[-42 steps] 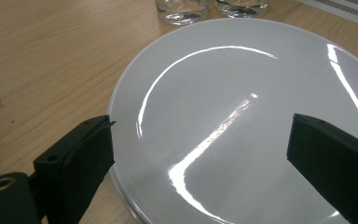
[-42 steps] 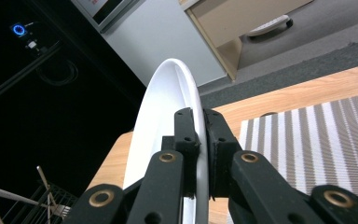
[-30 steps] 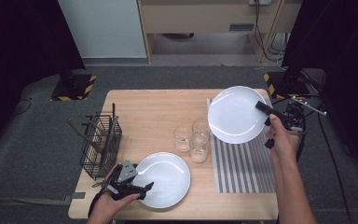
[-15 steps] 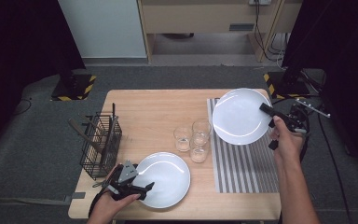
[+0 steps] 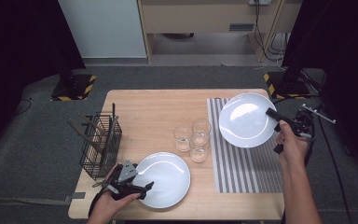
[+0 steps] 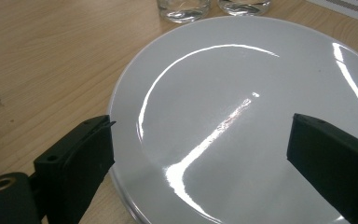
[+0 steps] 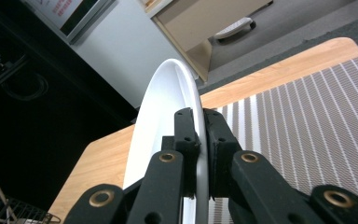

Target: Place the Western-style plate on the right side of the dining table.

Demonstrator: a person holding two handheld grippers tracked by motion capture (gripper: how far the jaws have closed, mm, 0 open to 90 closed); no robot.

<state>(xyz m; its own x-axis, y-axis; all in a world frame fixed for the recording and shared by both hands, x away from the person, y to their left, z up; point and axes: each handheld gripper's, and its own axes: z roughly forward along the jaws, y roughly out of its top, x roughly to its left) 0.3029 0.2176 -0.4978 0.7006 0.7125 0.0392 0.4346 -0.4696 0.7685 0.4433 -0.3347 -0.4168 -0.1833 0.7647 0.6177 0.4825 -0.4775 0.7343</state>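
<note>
Risk: right gripper [image 5: 276, 122] jaws clamp only the raised plate's [image 5: 244, 120] rim, so tilt could slip it; left gripper [image 6: 200, 154] jaws open.

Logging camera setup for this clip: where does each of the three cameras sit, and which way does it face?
High view: above the person's side, facing forward and down on the table; both forearms, left gripper and right gripper show.
Left gripper view: on the left gripper, looking along its open jaws at the flat plate and the glasses.
Right gripper view: on the right gripper, looking along jaws clamped on the raised plate, striped mat beyond.
Shared: the high view shows both plates, the glasses and the mat too.
</note>
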